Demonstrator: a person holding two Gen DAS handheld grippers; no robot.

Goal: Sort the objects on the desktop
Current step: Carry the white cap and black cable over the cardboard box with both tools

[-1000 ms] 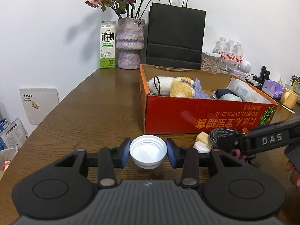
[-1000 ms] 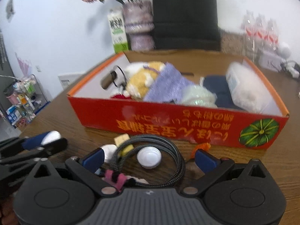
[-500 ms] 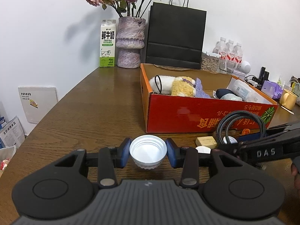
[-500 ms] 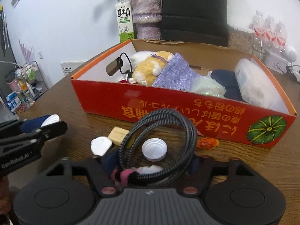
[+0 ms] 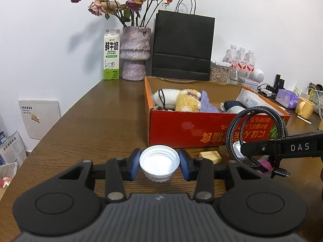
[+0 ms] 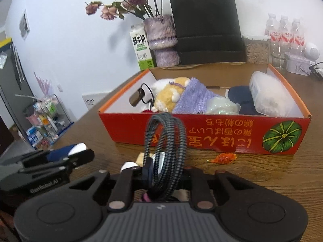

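My left gripper (image 5: 159, 164) is shut on a white plastic cap (image 5: 159, 162) and holds it above the table, left of the red cardboard box (image 5: 191, 130). My right gripper (image 6: 164, 174) is shut on a coiled black braided cable (image 6: 167, 141) with a pink tie, lifted upright in front of the box (image 6: 222, 131). The cable (image 5: 254, 133) and the right gripper's arm also show at the right of the left wrist view. The box holds a plush toy (image 6: 169, 94), a purple pouch, a dark pouch and a clear container.
On the wooden table (image 5: 97, 121) before the box lie a tan block (image 5: 210, 156), a white cap (image 5: 238, 148) and an orange candy (image 6: 225, 158). Behind the box stand a milk carton (image 5: 111, 55), flower vase (image 5: 135, 58), black paper bag (image 5: 181, 46) and water bottles.
My right gripper closed on the cable and lifted it off the table, so the coil now stands upright nearer the box. My left gripper stays shut on the cap, barely moved.
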